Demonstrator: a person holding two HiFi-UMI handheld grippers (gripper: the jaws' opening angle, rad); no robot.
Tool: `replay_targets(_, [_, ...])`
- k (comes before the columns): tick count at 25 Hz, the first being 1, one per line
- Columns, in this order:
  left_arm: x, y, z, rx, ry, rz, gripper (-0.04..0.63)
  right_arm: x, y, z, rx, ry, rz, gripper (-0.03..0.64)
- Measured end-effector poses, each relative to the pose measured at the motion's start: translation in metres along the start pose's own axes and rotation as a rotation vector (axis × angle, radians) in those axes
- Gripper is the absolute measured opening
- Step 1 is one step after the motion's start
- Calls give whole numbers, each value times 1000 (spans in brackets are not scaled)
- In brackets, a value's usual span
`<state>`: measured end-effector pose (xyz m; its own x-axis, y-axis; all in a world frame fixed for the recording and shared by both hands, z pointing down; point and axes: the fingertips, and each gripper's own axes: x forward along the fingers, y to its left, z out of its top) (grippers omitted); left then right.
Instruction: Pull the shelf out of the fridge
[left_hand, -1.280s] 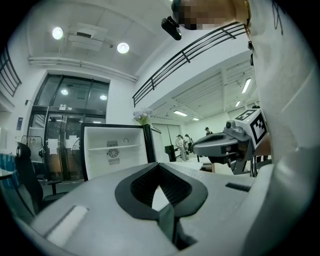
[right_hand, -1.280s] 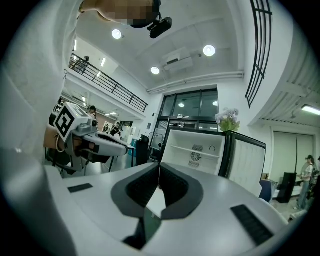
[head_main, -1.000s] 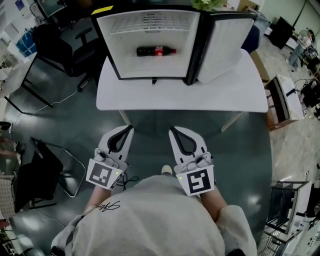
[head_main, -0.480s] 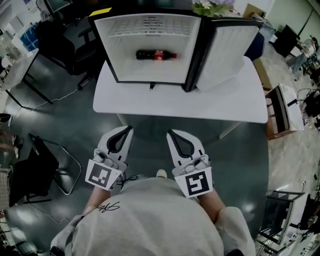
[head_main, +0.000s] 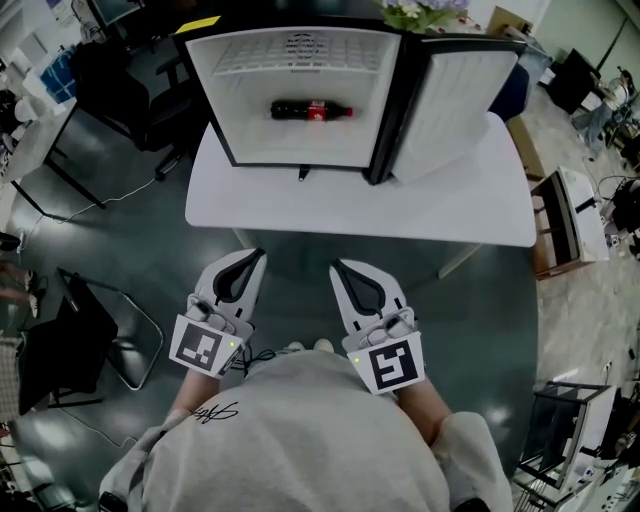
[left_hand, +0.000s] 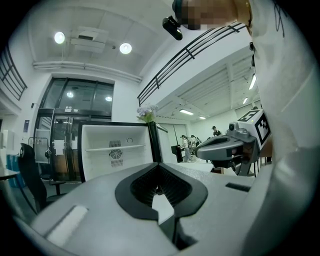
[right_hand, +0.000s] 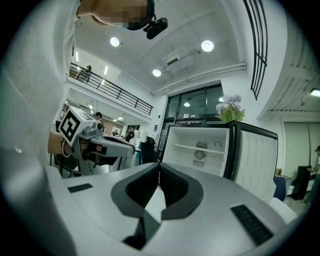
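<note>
The fridge (head_main: 300, 140) stands on the desk (head_main: 350, 210) with its door (head_main: 450, 100) swung open. The shelf (head_main: 300, 52) is seated inside the fridge, high in the compartment. A bottle (head_main: 310, 109) lies inside the fridge below it. The left gripper (head_main: 259, 256) and right gripper (head_main: 336, 267) are in front of the fridge, well apart from it. Both have their jaws together, with nothing between them.

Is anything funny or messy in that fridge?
Only one thing: the cola bottle lies flat on its side inside the fridge instead of standing up. The fridge door hangs wide open too. Nothing looks spilled or broken.
</note>
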<state>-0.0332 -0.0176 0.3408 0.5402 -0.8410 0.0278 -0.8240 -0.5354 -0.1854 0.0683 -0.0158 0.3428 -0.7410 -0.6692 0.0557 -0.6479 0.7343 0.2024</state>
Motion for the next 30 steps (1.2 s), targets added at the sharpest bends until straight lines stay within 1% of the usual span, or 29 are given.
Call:
replay_targets(5, [-1,-2,-5,1,14,-4,5,4,-1,0,3,-12,8,13])
replay_targets(9, [-2,3,-7,-10,14,19,5,6,-2,-2,11,-16,19,12])
replay_targets(14, [-4,0,-6,-14,8,44,5,4,1,-4,-6,-5,42,13])
replay_targets(18, [-10,-2,-10,-12,26,56,5,6,6,-6,-2,-10,65,12])
replay_targets(23, [-15,2,-16,-30,39,72,5,10,11,-10,11,-5,80,12])
replay_targets(26, [-13,6,-19,-30,37,68,5,16,10,-9,16,-15,77,12])
replay_targets(30, [-3,18,-21,-29,23,56,5,25,0,-8,4,-21,51,12])
